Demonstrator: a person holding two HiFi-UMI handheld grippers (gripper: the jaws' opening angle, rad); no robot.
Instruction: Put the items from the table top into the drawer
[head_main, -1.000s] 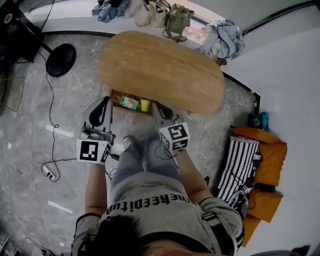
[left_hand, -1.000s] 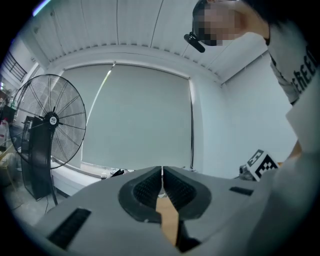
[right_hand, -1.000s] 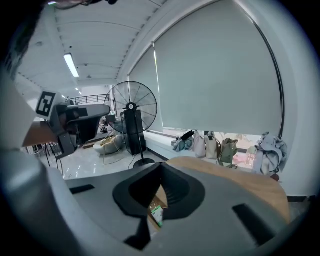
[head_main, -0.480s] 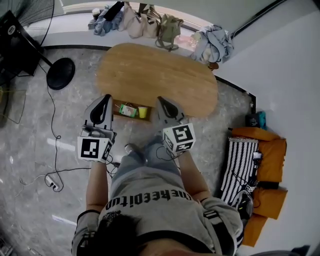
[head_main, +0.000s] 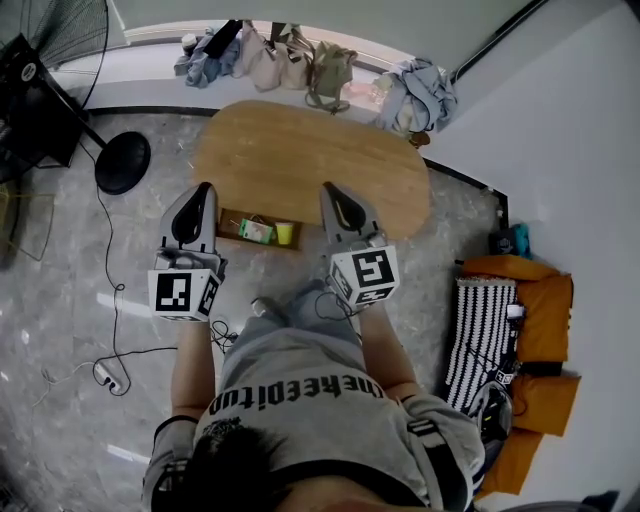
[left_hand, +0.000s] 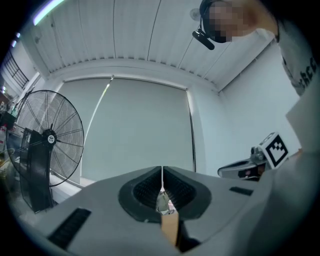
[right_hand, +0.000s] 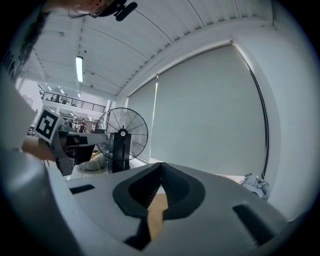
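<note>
The oval wooden table top is bare in the head view. Below its near edge the drawer stands pulled out, with a green packet and a yellow cup in it. My left gripper is raised at the table's near left, shut and empty. My right gripper is raised beside the drawer's right end, also shut with nothing held. In the left gripper view the jaws meet, pointing level at a window blind. In the right gripper view the gripper is likewise shut.
A standing fan is on the floor at the left, also seen as the fan and the fan. Bags and clothes lie along the window. Cables run over the floor. An orange seat is at the right.
Both grippers have risen, the right one more, and now point about level. In the head view their tips have moved up to the table's near edge.
</note>
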